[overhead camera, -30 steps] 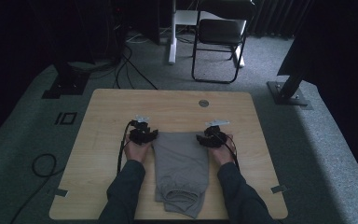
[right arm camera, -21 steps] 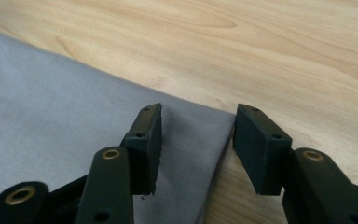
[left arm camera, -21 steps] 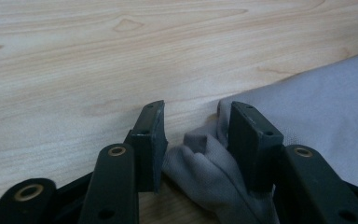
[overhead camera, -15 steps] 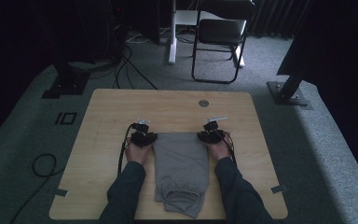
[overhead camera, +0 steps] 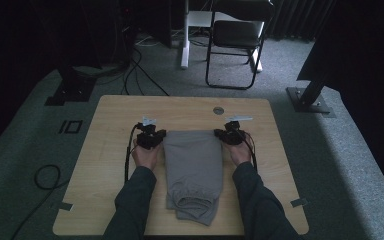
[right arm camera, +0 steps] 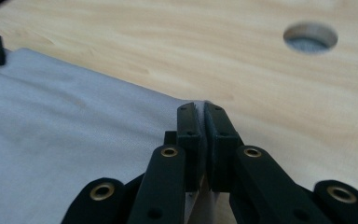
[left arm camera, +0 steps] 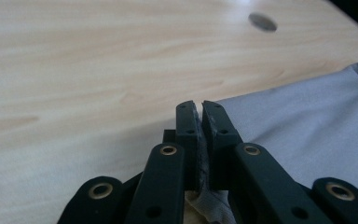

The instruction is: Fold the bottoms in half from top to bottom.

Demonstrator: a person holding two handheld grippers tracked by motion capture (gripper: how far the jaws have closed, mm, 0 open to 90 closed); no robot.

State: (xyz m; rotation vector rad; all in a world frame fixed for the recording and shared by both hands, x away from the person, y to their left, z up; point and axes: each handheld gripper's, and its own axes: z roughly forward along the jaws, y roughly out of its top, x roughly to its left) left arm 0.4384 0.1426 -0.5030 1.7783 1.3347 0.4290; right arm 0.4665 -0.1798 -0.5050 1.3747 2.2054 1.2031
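You're pinching both far corners of the grey trousers [overhead camera: 192, 170], left gripper [overhead camera: 156, 139] and right gripper [overhead camera: 226, 135] having just been closing on cloth, long axis running down-frame toward you.

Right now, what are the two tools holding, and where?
Both hold the grey garment: the left tool pinches its far left corner, the right tool its far right corner.

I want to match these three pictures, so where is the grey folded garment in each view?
High view: grey folded garment in mid-table, between both hands.
Left gripper view: right side, its corner pinched in the fingers.
Right gripper view: left side, its corner pinched likewise.
Shared landmark: round table hole.
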